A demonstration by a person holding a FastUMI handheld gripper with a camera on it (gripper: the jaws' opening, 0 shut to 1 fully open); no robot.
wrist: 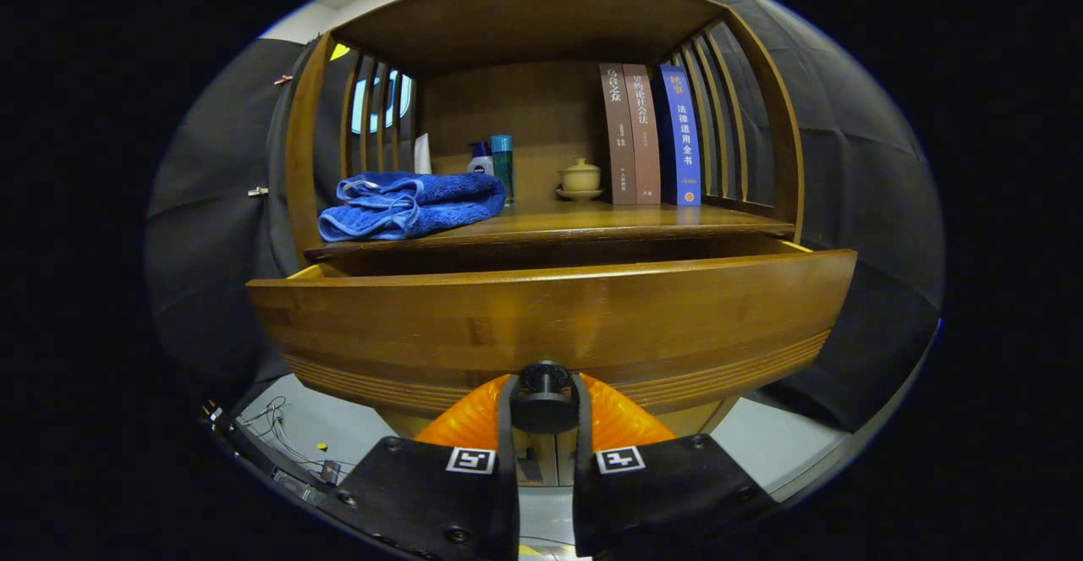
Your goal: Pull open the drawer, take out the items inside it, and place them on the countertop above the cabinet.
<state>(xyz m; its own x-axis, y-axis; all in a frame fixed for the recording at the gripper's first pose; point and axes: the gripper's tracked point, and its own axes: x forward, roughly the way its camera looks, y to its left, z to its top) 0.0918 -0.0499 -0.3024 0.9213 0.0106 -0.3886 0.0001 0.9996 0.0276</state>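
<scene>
Tongs (pixel 544 404) clamped on the drawer's knob (pixel 544 377) could slip off if the drawer (pixel 550 316) is tugged crookedly.

The gripper view looks forward along the gripper (pixel 544 413), from low and very near the pulled-out brown wooden drawer front (pixel 550 316), facing the cabinet and slightly up at its wooden countertop (pixel 592 221).

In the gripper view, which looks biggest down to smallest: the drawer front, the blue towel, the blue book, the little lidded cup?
1. Drawer front, though it is nearest the camera.
2. Blue towel.
3. Blue book.
4. Lidded cup.
The tongs are closed on the drawer's knob.
</scene>
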